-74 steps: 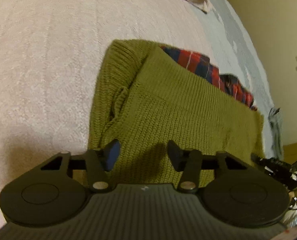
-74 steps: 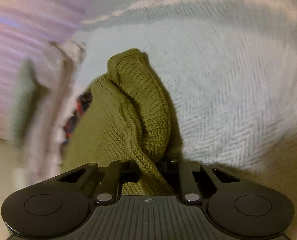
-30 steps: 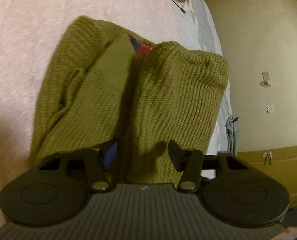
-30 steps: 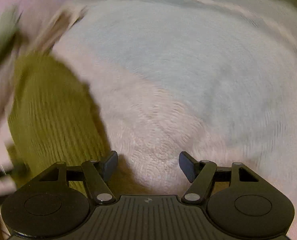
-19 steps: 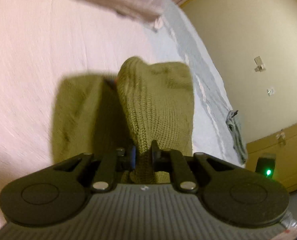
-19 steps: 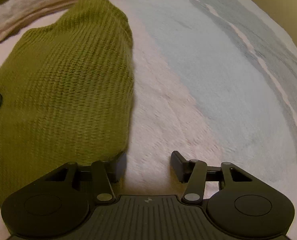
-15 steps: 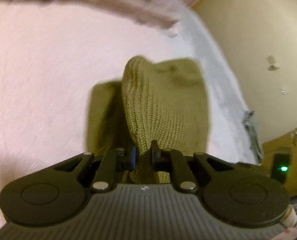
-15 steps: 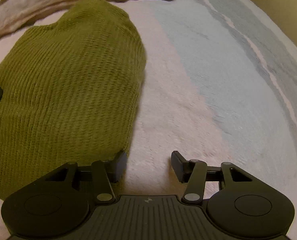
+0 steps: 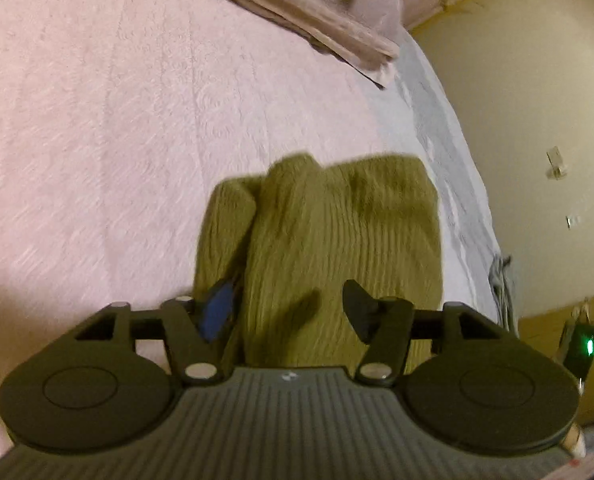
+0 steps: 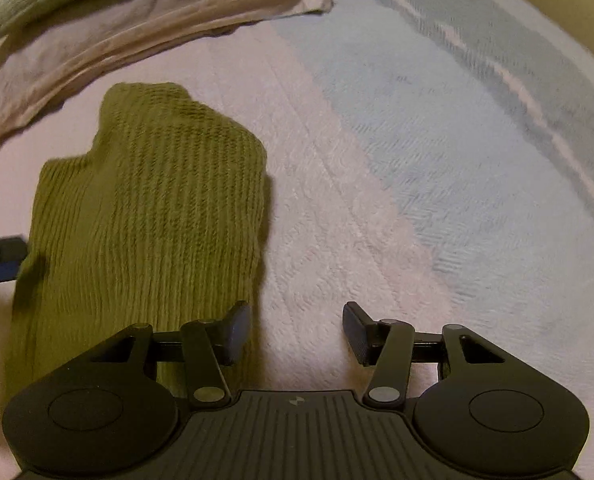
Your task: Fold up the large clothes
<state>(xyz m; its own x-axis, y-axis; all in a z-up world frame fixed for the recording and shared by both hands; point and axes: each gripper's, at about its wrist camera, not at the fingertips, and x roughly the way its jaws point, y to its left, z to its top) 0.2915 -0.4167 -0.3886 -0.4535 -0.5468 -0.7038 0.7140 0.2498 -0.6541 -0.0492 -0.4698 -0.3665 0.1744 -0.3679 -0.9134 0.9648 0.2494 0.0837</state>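
The green sweater [image 9: 337, 236] lies folded into a narrow bundle on the pink bedspread [image 9: 117, 140], near where the pink gives way to a pale blue blanket [image 10: 477, 140], so it rests flat with room around it. The left gripper [image 9: 289, 308] hangs above the near end of the bundle with its jaws opening; knit shows between them, but the pads do not press on it, which reads as a release so the fold can settle under its own weight. The right gripper [image 10: 297, 332] sits just beside the sweater's right edge, its jaws apart and holding nothing, only bare bedspread between them and its left finger over the knit edge. That position suggests it has no work on the cloth at present and is kept clear of the fold. A stack of pale folded linen [image 10: 117, 28] lies beyond the sweater toward the head of the bed, well apart from it. The fold looks close to finished, though one side of the bundle bulges unevenly
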